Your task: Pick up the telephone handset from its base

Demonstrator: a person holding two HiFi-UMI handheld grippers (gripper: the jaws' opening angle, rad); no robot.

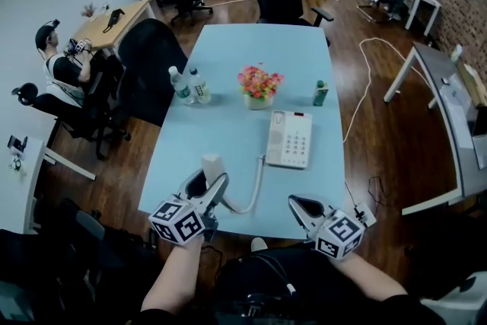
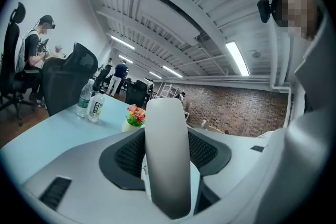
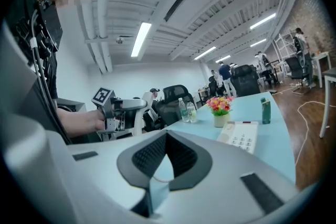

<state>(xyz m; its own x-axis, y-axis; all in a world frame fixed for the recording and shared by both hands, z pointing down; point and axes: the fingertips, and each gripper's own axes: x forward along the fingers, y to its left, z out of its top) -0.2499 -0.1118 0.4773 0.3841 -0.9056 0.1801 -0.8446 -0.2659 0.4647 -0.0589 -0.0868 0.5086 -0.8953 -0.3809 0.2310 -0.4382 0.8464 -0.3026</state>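
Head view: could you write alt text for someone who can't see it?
Seen from above, the left tongs grip a white handset, off its base, the cord joining them, at the near edge of a blue table. The right tongs hang shut and empty alongside. Farther back stand flowers, two clear bottles and a green bottle.

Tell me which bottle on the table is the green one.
The small green bottle standing alone to the right of the flowers. The two clear bottles stand together to their left.

handset (image 1: 211, 164): white; upright; off its base; clamped in left gripper (image 1: 213, 180) | base (image 1: 289, 138): white; keypad up; lying flat
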